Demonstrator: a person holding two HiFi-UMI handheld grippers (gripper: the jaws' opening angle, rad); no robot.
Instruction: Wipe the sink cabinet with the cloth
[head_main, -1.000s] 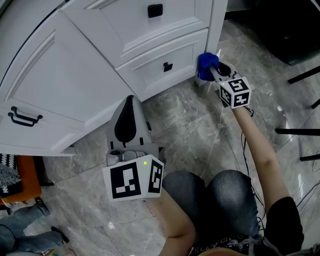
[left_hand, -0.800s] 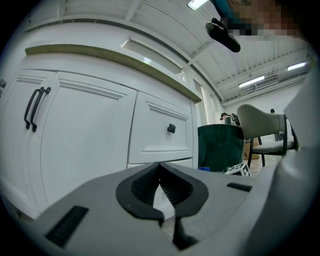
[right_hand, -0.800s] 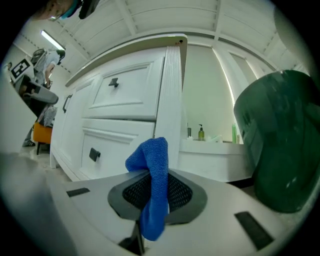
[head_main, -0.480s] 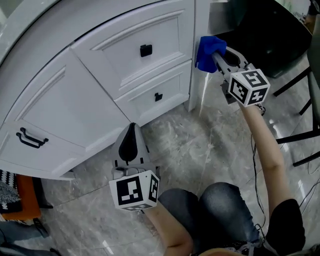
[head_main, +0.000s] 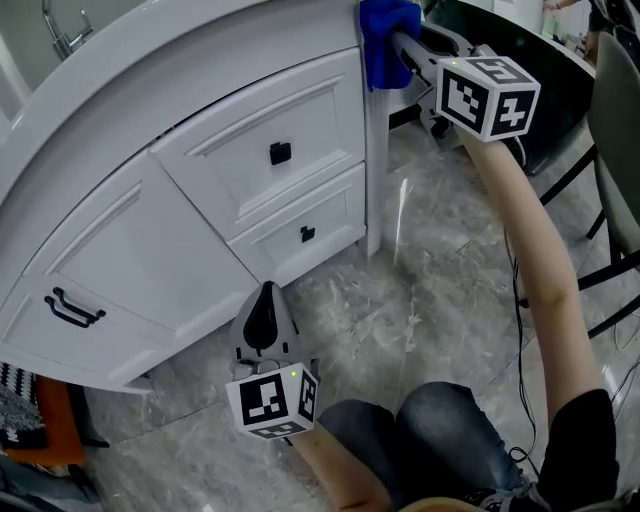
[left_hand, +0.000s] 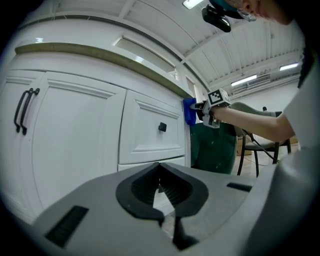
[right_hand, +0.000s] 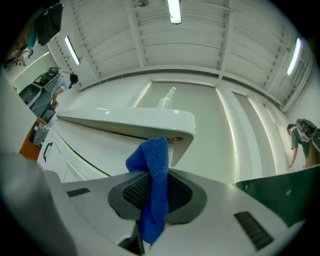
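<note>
One terry blue cloth (head_main: 385, 40), curved white cabinet (head_main: 200, 230)

Marbled grey floor (head_main: 430, 270) under the white sink cabinet (head_main: 150, 250)

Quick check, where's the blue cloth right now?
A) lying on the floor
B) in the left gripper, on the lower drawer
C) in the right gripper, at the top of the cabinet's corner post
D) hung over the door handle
C: the right gripper has its jaws shut on the blue cloth, held against the top of the corner post, just under the countertop edge.
</note>
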